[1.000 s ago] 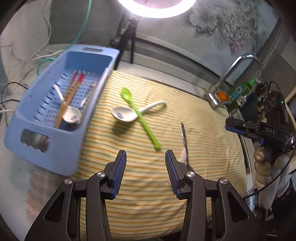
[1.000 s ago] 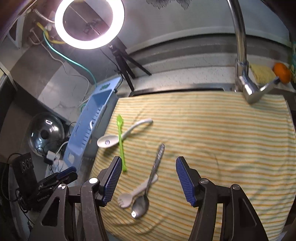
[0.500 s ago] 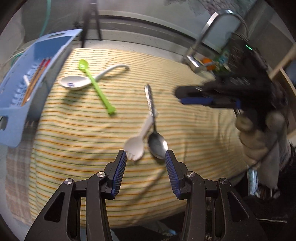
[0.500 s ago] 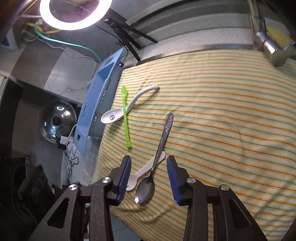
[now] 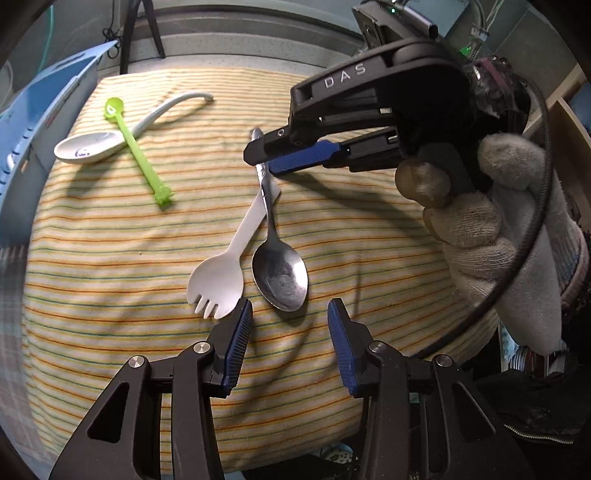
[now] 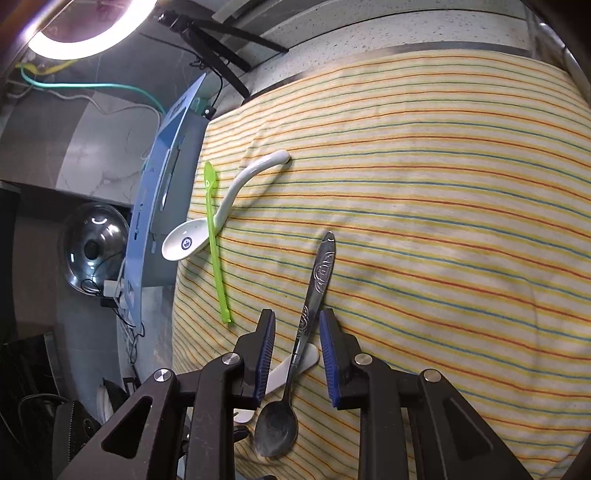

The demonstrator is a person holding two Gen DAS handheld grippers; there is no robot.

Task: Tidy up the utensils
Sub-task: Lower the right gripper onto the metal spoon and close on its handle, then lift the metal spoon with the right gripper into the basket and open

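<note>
Left wrist view: fisheye mounted behind the left tongs (image 5: 290, 314), angled steeply down, close over the striped cloth (image 5: 110, 258), facing the back wall. Right wrist view: fisheye behind the right tongs (image 6: 297, 332), likewise tilted down, close, facing the far edge and the ring light (image 6: 85, 33). Shared field: the cloth, metal spoon (image 5: 279, 273) (image 6: 314, 295), white spork (image 5: 225, 273) (image 6: 291, 365), green spoon (image 5: 138, 158) (image 6: 216, 251), white soup spoon (image 5: 92, 146) (image 6: 207, 229), blue basket (image 5: 33, 122) (image 6: 147, 229). The left view also takes in the right tongs (image 5: 266, 158).
</note>
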